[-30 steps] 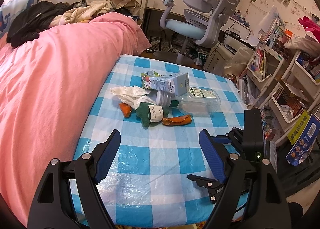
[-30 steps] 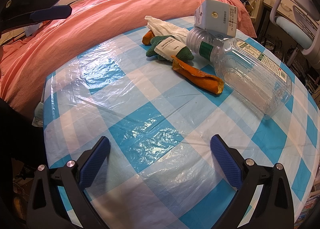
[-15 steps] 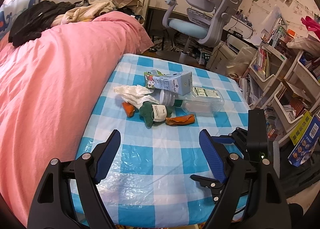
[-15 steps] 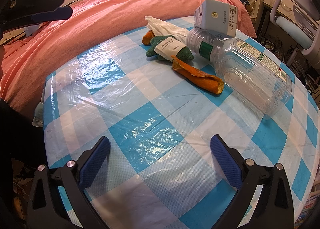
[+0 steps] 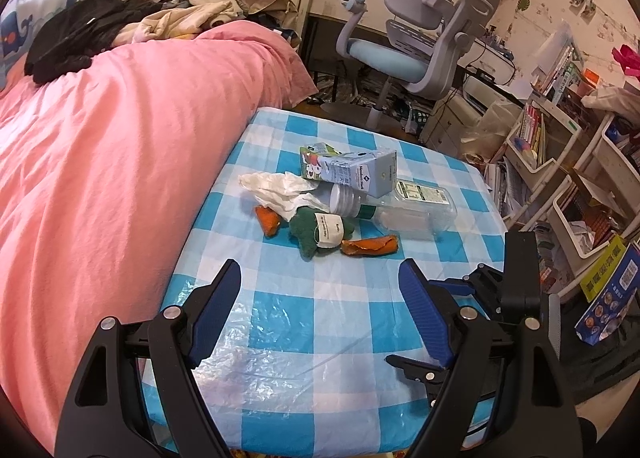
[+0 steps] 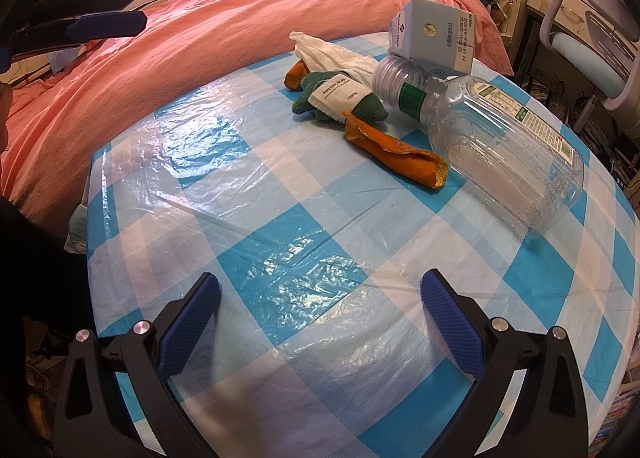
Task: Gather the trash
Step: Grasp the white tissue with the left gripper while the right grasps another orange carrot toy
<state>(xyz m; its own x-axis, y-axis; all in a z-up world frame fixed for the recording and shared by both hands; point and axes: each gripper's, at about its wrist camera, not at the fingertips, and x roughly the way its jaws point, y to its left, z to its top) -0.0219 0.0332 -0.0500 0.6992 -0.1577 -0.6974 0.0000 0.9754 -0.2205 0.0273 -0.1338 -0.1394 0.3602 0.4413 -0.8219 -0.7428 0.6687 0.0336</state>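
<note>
Trash lies bunched near the far side of the checked table (image 5: 340,322), beside the pink bed (image 5: 120,178). A clear bottle (image 6: 500,154) lies on its side, capped and seemingly empty. A carton (image 6: 434,36) rests on the bottle's neck. Next to them are a crumpled tissue (image 5: 280,188), a green cloth (image 6: 360,106) with a white label, and two orange peels (image 6: 400,154). The left gripper (image 5: 320,294) and right gripper (image 6: 320,306) both hover over bare tablecloth, jaws wide, holding nothing.
</note>
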